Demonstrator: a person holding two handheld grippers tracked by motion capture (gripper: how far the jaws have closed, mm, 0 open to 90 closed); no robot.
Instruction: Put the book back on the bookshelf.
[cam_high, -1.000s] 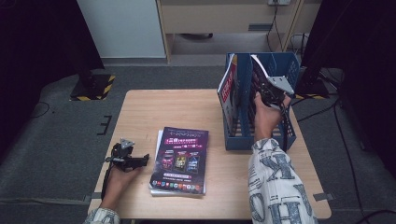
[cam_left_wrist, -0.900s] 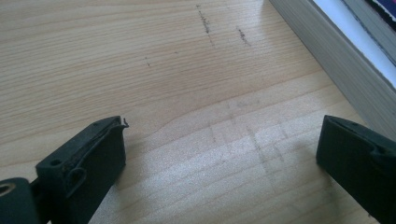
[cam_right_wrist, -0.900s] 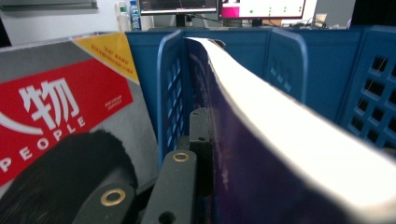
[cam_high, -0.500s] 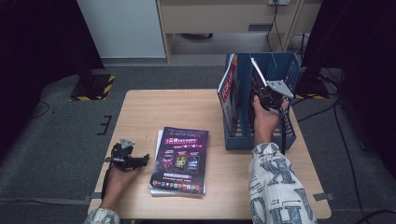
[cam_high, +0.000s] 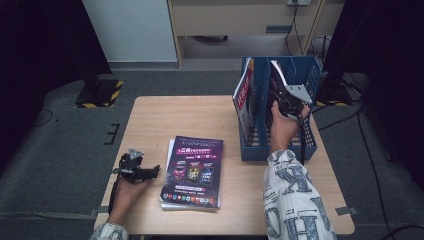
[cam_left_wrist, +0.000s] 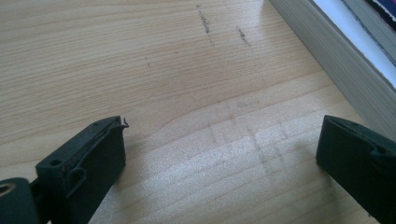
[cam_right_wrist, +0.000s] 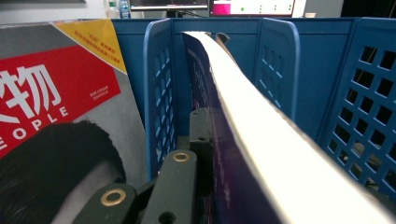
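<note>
Magazines are what we count first, near to far: one stack (cam_high: 192, 172) lies flat at the near middle of the wooden table (cam_high: 165, 115), and we cannot tell how many issues it holds; one red-covered magazine (cam_high: 244, 95) stands in the left slot of the blue file rack (cam_high: 310, 145); one purple-covered magazine (cam_high: 276, 75) leans tilted in the next slot, pinched in our right gripper (cam_high: 286, 98).

Nearest to us, our left gripper (cam_high: 150, 172) rests low over the table's near left part, just beside the stack; in the left gripper view its two black jaws stand wide apart with bare wood (cam_left_wrist: 196, 93) between them, and the stack's page edges (cam_left_wrist: 327, 51) run along the upper right.

Farther off, at the table's right side, we see one rack with two inner dividers (cam_right_wrist: 161, 93) showing in the right gripper view; there the purple-covered magazine (cam_right_wrist: 224, 154) rises between the jaws, closed narrowly on its lower edge, its pale page block (cam_right_wrist: 280, 154) bowing toward the right; the red-covered magazine (cam_right_wrist: 60, 93) stands beyond the left divider.

Past the table lie grey floor (cam_high: 65, 150) and one pale cabinet (cam_high: 240, 20).
</note>
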